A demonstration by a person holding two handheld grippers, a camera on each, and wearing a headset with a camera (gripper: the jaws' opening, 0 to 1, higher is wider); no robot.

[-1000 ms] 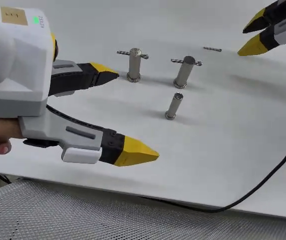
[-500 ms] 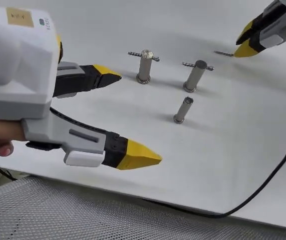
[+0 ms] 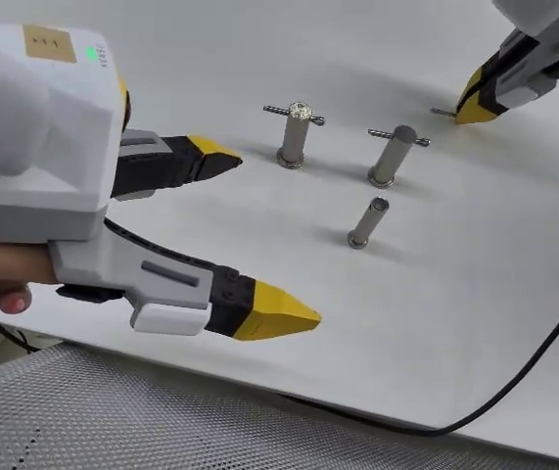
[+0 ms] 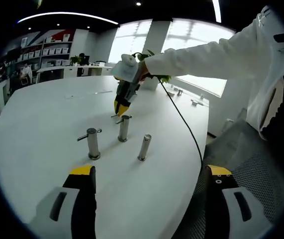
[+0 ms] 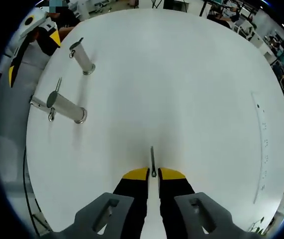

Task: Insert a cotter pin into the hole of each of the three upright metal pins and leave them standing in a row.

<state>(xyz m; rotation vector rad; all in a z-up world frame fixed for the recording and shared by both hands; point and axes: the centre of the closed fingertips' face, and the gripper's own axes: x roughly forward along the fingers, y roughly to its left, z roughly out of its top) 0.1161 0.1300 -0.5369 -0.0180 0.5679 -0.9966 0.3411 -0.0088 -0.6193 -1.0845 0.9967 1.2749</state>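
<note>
Since a second ago my right claw has dropped from above the table onto the loose cotter pin, and its spread jaws have drawn together. Its jaws now pinch the near end of that pin, whose shaft lies flat on the table and points straight ahead from the tips. Off to this claw's left stand the nearer fitted pin and, beyond it, the farther fitted pin, each upright with a cotter pin through its head. My left claw hangs wide apart, gripping nothing. The bare metal pin stands ahead of it, just beside the two fitted ones, well clear of its tips.
</note>
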